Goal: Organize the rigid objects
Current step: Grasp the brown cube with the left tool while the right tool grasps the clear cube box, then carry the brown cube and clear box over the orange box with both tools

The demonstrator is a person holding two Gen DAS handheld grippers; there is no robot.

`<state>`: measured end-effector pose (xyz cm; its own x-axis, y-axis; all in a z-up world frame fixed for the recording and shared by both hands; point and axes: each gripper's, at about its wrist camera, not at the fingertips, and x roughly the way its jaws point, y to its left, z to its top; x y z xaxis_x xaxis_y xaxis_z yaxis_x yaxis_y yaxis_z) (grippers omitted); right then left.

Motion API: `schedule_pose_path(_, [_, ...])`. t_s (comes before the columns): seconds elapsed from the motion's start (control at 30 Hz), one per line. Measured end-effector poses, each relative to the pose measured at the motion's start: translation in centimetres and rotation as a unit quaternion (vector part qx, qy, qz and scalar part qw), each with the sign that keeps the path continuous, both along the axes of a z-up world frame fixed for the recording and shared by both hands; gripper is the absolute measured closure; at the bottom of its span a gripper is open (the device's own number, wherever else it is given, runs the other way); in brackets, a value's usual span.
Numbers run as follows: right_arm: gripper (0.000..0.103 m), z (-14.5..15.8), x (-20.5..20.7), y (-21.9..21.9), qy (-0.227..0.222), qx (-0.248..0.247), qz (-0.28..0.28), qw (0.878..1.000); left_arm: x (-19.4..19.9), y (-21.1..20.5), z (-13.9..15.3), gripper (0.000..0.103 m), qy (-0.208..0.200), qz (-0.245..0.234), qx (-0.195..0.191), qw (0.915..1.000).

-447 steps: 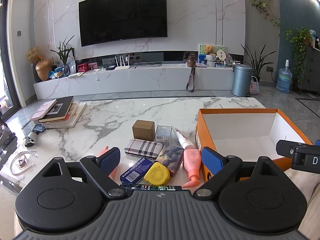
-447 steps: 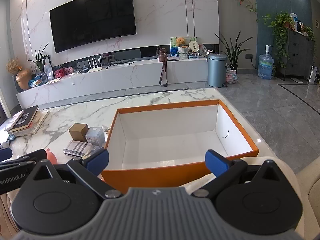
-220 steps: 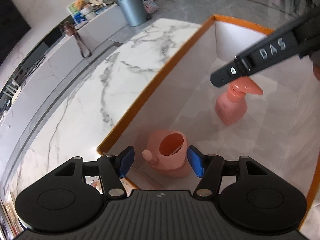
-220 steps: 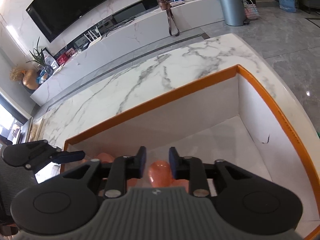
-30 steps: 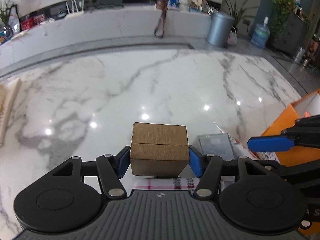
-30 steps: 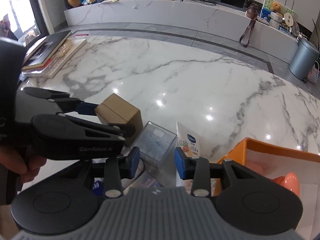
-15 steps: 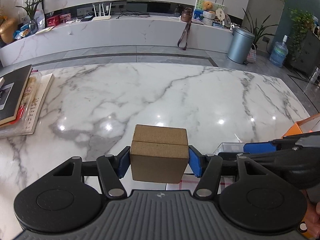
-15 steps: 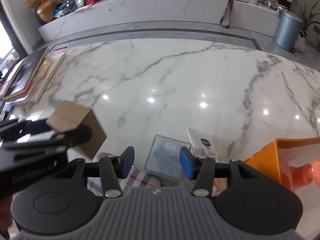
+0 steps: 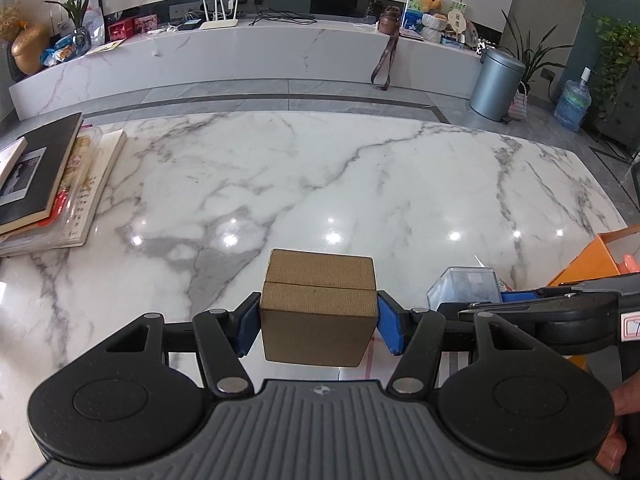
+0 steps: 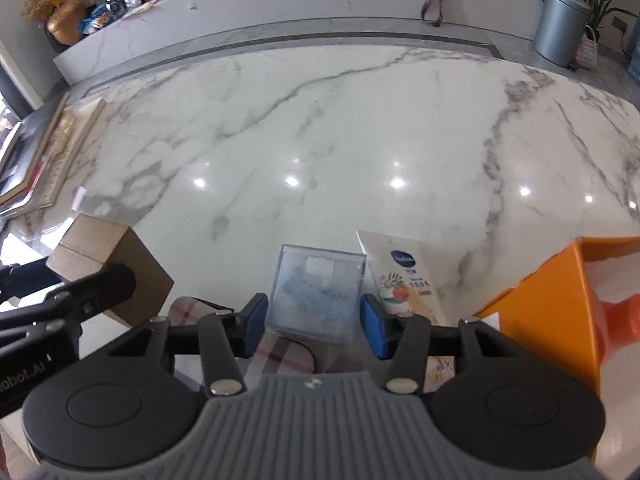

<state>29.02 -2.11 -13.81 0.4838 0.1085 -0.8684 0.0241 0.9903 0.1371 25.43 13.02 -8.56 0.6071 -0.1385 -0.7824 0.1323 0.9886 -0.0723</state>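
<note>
Left gripper [image 9: 318,326]: blue pads pressed against both sides of the brown cardboard box [image 9: 318,306], which is held clear of the marble table [image 9: 320,176].

Right gripper [image 10: 313,322]: jaws have just been opening. They straddle the clear plastic box [image 10: 316,292] with a small gap on each side, so the pads are not clamped on it. The clear box sits on the table, its near edge over the plaid pouch [image 10: 280,350].

Just right of the clear box lies a white tube [image 10: 404,276], flat on the table. Further right stands the orange box [image 10: 560,292], with a pink bottle [image 10: 622,322] showing inside it.

In the right wrist view the left gripper and its brown box sit at the left edge, apart from the clear box.

A stack of books [image 9: 44,184] lies at the table's far left.
</note>
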Motion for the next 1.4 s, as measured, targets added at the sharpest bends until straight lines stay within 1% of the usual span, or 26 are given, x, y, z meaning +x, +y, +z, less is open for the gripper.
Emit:
schedule_pose_path(0.13, [0.052,1.1,-1.1,-0.2,-0.01,0.014,0.007,1.0,-1.0,-0.1,1.2,0.035,-0.004,0.006,-0.003,1.0])
schedule_pose_path(0.33, [0.054,5.1,-3.6,-0.4,-0.053,0.042,0.043,0.997,-3.2,-0.5,4.5,0.035,-0.023,0.018,-0.01,0.9995])
schedule_pose_path(0.5, [0.054,8.8,-6.6,-2.1,-0.095,0.063,0.052,0.992,-5.5,-1.3,7.5,0.035,-0.041,0.024,-0.032,0.9984])
schedule_pose_path(0.6, [0.054,11.2,-8.7,-4.0,-0.126,0.075,0.046,0.988,-6.6,-2.8,9.3,0.035,-0.055,0.012,-0.039,0.9976])
schedule_pose_path(0.67, [0.054,12.5,-10.1,-5.5,-0.145,0.081,0.035,0.985,-7.4,-4.2,10.4,0.035,-0.066,-0.005,-0.043,0.9969])
schedule_pose_path(0.8, [0.054,14.3,-12.6,-9.0,-0.172,0.089,0.009,0.981,-8.6,-7.3,11.9,0.035,-0.078,-0.042,-0.051,0.9947])
schedule_pose_path(0.97, [0.054,14.8,-15.5,-13.9,-0.186,0.09,-0.032,0.978,-9.9,-12.3,12.5,0.035,-0.079,-0.101,-0.057,0.9901])
schedule_pose_path(1.1, [0.054,14.2,-17.2,-17.9,-0.182,0.086,-0.069,0.977,-10.5,-16.4,12.2,0.035,-0.068,-0.149,-0.056,0.9849])
schedule_pose_path(1.17, [0.054,13.5,-17.9,-20.0,-0.175,0.084,-0.086,0.977,-10.7,-18.5,11.7,0.035,-0.06,-0.17,-0.053,0.9822])
schedule_pose_path(1.27, [0.054,12.4,-18.6,-22.2,-0.165,0.08,-0.105,0.977,-10.8,-21.4,10.6,0.035,-0.044,-0.19,-0.04,0.98])
schedule_pose_path(1.4, [0.054,10.8,-19.0,-24.0,-0.152,0.077,-0.118,0.978,-10.8,-24.6,8.4,0.035,-0.002,-0.2,-0.026,0.9795])
